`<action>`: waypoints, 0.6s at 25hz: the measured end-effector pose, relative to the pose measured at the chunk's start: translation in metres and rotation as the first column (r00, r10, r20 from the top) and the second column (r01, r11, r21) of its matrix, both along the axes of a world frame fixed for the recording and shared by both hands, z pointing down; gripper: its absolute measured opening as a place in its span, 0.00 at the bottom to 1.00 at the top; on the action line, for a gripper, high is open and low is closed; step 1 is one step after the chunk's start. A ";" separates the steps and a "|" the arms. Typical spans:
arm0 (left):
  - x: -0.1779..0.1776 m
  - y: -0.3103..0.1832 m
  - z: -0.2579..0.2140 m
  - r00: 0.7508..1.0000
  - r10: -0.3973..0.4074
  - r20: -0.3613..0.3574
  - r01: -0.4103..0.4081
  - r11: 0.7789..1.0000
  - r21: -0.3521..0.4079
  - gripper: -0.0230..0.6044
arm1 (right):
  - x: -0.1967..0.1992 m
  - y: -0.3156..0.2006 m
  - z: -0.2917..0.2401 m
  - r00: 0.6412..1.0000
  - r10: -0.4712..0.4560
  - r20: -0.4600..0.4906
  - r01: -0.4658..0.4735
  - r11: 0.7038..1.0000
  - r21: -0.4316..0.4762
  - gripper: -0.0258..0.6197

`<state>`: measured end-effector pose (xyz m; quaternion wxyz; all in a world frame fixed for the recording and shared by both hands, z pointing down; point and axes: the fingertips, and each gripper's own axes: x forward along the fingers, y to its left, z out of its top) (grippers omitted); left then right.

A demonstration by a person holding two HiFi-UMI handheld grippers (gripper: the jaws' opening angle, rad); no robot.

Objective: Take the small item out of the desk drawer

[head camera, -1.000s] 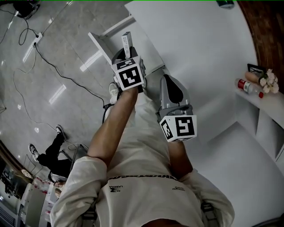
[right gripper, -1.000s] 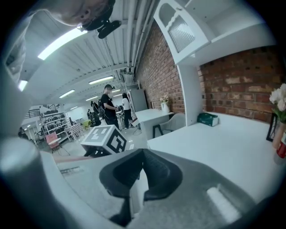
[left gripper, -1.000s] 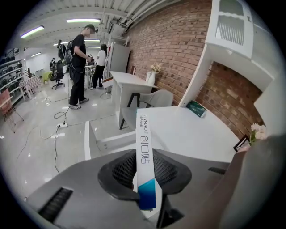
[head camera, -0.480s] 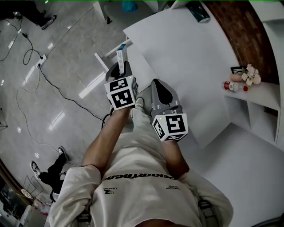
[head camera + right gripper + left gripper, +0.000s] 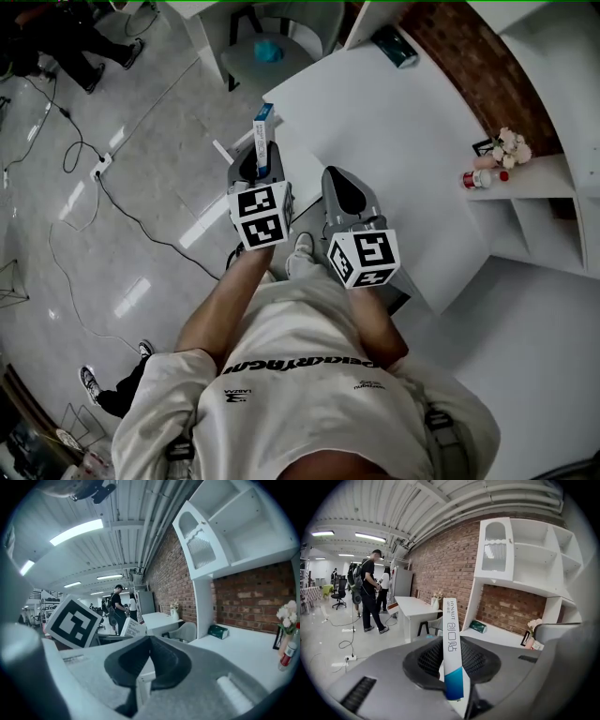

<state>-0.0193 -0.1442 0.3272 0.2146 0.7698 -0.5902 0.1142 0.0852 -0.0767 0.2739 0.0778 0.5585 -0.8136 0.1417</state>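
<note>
White-and-blue box (image 5: pixel 451 639): slim carton, upright, pinched low down between the pads of the left tool (image 5: pixel 262 157). Most of its length sticks up free.
Left tool: clenched on the box, jaws held part-way apart by the carton's thickness. Grip unchanged over the last second.
Change: a second ago the box sat low, beside the open drawer under the surface's near-left corner. Both tools have since come up, and the box now rides above the level of the surface (image 5: pixel 394 122), just off that same corner.
Right tool (image 5: pixel 149 641): just right of the left one, over the surface's near edge. Jaw tips together, nothing between them. It has risen alongside.
Meaning for task: by my reading the item is out of the drawer and clear of it. The taking-out looks done, with only a put-down left, if one is wanted.
Drawer: covered by the left tool from above; open or shut, cannot tell.
Surface top: bare near the tools, with a dark green packet (image 5: pixel 394 45) at its far end.
Beyond surface: shelf to its right with a small bottle (image 5: pixel 480 178) and flowers (image 5: pixel 511 145); brick wall behind.
</note>
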 end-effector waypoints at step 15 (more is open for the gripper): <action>0.007 0.042 -0.100 0.997 0.081 -0.006 -0.078 0.968 0.240 0.16 | -0.003 0.009 -0.064 1.000 0.025 0.002 -0.025 0.990 0.137 0.04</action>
